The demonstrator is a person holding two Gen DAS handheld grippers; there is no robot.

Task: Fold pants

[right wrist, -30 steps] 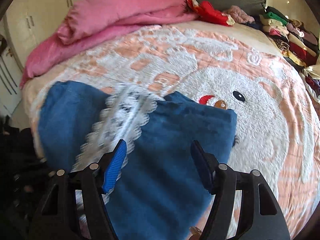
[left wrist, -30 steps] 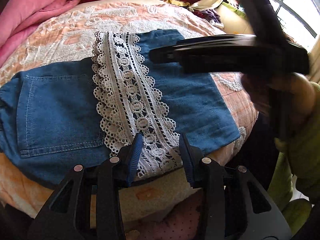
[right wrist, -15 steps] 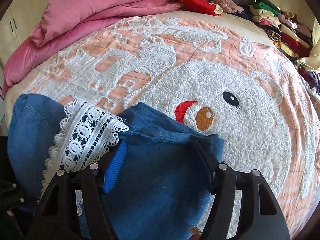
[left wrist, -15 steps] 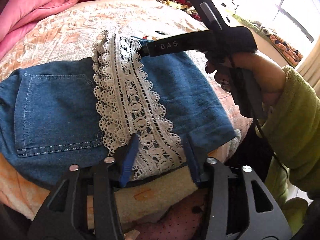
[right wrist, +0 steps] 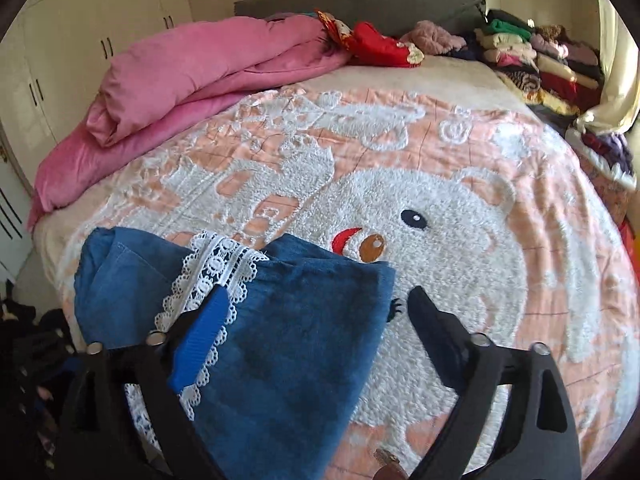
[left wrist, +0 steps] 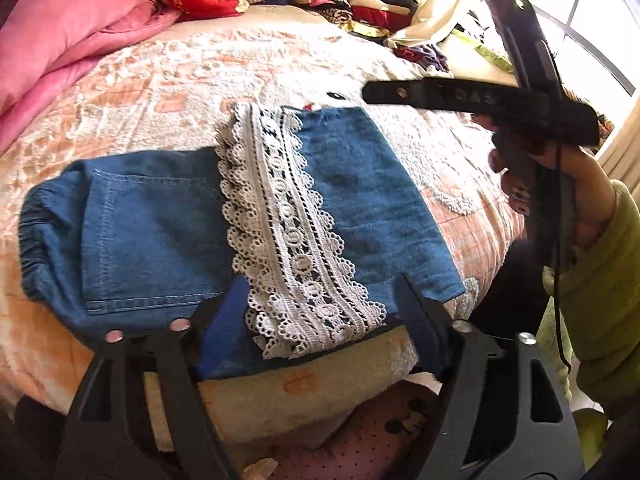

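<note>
Pants (left wrist: 168,220) lie folded beside pink quilt (right wrist: 192,80); both hand-held grippers just spread, empty.

The bed (right wrist: 460,152) is covered by a peach blanket (right wrist: 552,288) with a white bear. Folded denim pants (left wrist: 160,220) with lace trim are laid near its front edge. A pink quilt (right wrist: 192,76) is bunched far left; stacked clothes (right wrist: 536,56) are piled far right.

Pants (left wrist: 160,216): matt blue denim cloth w/ white openwork lace band (left wrist: 296,240). Bedspread (right wrist: 440,208): fluffy, rough pile, peach & white. Pink blanket (right wrist: 192,72): soft, slight sheen. Both tongs: matt black plastic, ribbed blue pads (right wrist: 198,344), shiny metal rivets.
</note>
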